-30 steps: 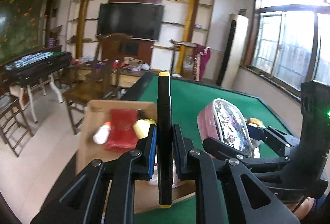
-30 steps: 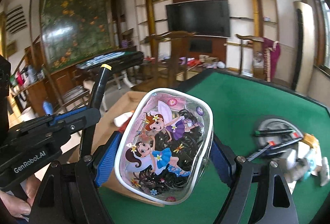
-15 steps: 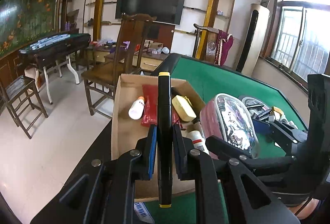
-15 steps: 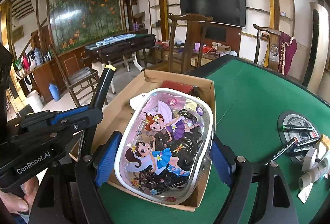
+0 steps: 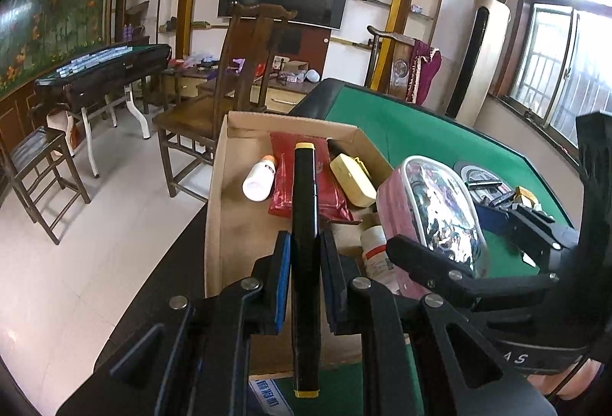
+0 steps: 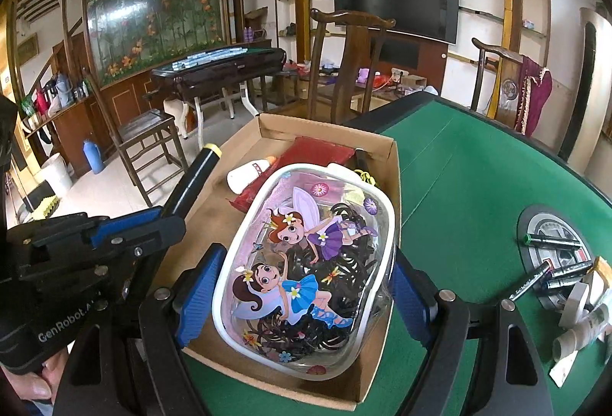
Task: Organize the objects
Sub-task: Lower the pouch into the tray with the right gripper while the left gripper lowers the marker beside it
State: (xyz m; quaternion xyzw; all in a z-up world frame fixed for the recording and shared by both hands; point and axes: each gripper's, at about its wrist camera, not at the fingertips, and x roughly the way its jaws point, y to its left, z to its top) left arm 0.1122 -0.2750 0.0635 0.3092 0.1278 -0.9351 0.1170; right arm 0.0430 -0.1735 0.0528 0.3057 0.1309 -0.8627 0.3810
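Left wrist view, left to right: white tiled floor (image 5: pixel 95 224) and a wooden chair (image 5: pixel 229 110) lie beyond the table edge. An open cardboard box (image 5: pixel 225 217) sits on the green table (image 5: pixel 420 132). Inside the box lie a white bottle (image 5: pixel 260 180), a red packet (image 5: pixel 325 186) and a pale yellow case (image 5: pixel 354 180); a second white bottle (image 5: pixel 376 251) lies nearer the camera. The left gripper (image 5: pixel 305 278) is clamped on a black marker (image 5: pixel 305 209) with yellow end caps, its blue pads pressed against the barrel on both sides. The marker stands lengthwise over the box interior. To the right, a pink-edged pouch (image 5: pixel 432 217) is seen side-on.

Right wrist view, left to right: a hand (image 6: pixel 30 383) shows at the lower left corner under the left gripper body. The marker tip points over the box's left wall. The right gripper (image 6: pixel 302 297) has its fingers spread wide, pinching the cartoon-printed pouch, the blue pads touching its left and right edges. The pouch sits above the box's near right portion, partly covering the bottle and packet. Farther right on the table, loose markers (image 6: pixel 554 263) lie on a round disc (image 6: pixel 550 228), with paper tubes (image 6: pixel 581 324) beside them.
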